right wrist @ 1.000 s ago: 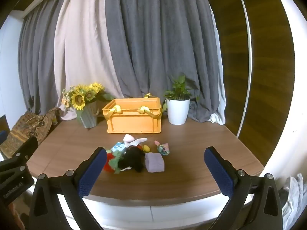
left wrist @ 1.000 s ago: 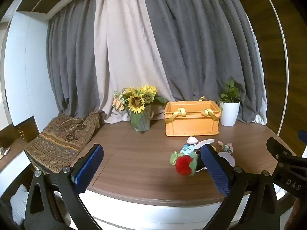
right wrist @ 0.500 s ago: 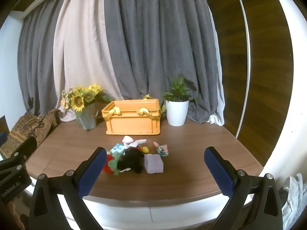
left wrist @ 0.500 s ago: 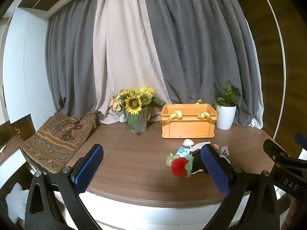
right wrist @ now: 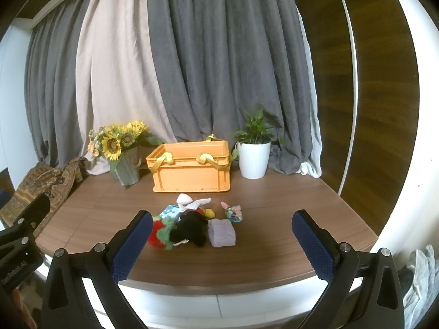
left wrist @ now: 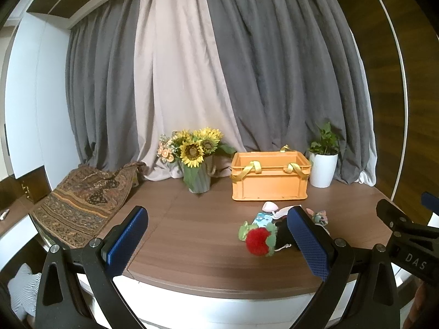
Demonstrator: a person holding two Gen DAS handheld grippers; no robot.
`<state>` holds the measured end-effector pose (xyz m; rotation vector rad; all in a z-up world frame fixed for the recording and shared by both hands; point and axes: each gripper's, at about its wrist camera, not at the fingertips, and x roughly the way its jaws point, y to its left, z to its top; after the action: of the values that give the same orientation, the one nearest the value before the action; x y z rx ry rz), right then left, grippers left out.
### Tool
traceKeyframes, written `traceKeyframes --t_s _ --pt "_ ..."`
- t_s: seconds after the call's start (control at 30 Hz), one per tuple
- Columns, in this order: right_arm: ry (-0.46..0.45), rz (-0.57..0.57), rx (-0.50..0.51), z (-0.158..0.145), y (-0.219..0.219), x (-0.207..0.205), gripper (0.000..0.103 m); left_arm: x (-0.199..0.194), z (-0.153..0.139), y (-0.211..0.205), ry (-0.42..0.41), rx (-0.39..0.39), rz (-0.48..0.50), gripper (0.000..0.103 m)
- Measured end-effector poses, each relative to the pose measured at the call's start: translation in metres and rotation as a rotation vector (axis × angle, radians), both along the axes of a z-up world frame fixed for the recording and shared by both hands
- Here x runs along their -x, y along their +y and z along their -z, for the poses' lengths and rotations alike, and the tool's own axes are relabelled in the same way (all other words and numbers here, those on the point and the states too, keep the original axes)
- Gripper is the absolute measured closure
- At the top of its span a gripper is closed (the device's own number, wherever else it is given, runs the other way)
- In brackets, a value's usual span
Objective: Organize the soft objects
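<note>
While both tools hover short of the table edge:
Left wrist view: left gripper with jaws wide apart, nothing held; scene sits lower in view than a second ago; orange crate shows only bare inner wall.
Right wrist view: right gripper spread, unladen; soft toys heaped on table before the crate, slightly nearer than earlier.
</note>
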<state>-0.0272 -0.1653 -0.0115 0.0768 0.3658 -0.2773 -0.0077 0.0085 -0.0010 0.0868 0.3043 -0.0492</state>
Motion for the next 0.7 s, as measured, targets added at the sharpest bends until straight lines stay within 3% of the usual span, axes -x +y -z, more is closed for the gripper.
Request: traceKeyframes --t_s 0.7 --pt "-0.003 0.001 -0.001 0.0011 -0.0022 0.0012 0.0 -0.0011 -0.0027 0.001 0.0 -0.002 0.011 0.0"
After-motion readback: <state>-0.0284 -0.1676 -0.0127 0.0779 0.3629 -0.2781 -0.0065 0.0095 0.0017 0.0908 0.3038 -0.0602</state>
